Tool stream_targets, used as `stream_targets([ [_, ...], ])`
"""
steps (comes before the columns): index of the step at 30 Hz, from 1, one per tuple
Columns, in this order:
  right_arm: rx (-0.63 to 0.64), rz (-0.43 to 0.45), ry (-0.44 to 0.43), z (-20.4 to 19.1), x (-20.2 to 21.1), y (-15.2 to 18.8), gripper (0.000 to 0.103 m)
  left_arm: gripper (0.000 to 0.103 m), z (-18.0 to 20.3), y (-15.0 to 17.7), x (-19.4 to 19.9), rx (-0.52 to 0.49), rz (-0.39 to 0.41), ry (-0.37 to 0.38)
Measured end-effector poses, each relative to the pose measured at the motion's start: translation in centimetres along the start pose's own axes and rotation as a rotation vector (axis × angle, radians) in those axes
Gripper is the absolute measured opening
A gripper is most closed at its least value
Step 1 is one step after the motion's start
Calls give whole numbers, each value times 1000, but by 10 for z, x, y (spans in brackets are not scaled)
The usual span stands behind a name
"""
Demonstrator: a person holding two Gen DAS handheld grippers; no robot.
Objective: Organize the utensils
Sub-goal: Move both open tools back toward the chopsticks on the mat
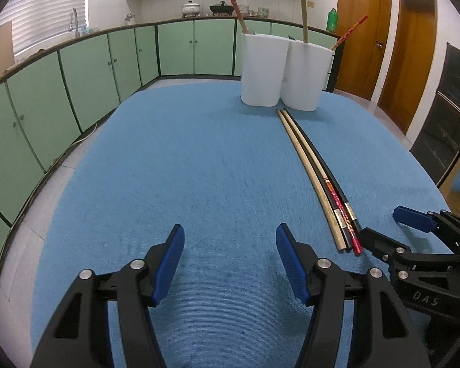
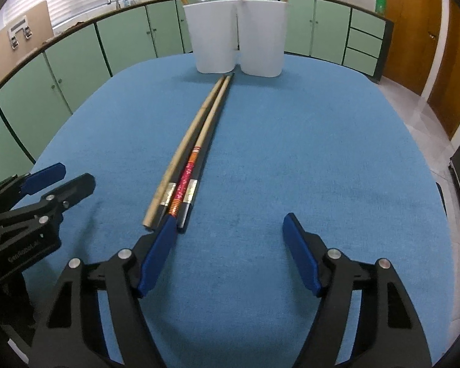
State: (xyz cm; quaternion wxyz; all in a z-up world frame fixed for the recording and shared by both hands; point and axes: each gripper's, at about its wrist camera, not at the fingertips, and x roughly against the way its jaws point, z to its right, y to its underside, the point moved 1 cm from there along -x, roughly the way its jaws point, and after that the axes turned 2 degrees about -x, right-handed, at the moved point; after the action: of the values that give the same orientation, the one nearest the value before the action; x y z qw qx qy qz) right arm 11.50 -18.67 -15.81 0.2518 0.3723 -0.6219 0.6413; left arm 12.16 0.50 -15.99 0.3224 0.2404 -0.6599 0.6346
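- Long bamboo, black and red-patterned chopsticks (image 2: pixel 196 150) are lying bundled mid blue tablecloth (image 2: pixel 322 153), tips nearing two white plastic holders (image 2: pixel 239 36).
- Left gripper (image 1: pixel 230 242) is hovering wide, empty.
- Right gripper (image 2: pixel 228 230) is gaping, empty, beside the bundle's near ends.

I count four chopsticks (image 2: pixel 196 141) lying mid-frame on the table, three more chopsticks (image 1: pixel 303 15) standing in the two white holders (image 1: pixel 262 70) at upper centre, and two grippers.

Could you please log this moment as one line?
left gripper: open, empty | right gripper: open, beside chopsticks | holder: three chopsticks inside
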Motion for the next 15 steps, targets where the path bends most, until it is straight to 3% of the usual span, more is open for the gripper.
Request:
stream_targets([
  [3,-6,16,16,6,5,3,69,62,-2,0,0,8,-1,1],
  [7,-21,29,-76,6,12,8,63,62,-3,1,-1,12,-3,1],
  [13,1,14,-87,-5,8,9,45,63,-2,1,0,12,4,-1],
  [15,1,11,-83,-8,7,8,34,63,-2,1,-1,11,1,-3],
])
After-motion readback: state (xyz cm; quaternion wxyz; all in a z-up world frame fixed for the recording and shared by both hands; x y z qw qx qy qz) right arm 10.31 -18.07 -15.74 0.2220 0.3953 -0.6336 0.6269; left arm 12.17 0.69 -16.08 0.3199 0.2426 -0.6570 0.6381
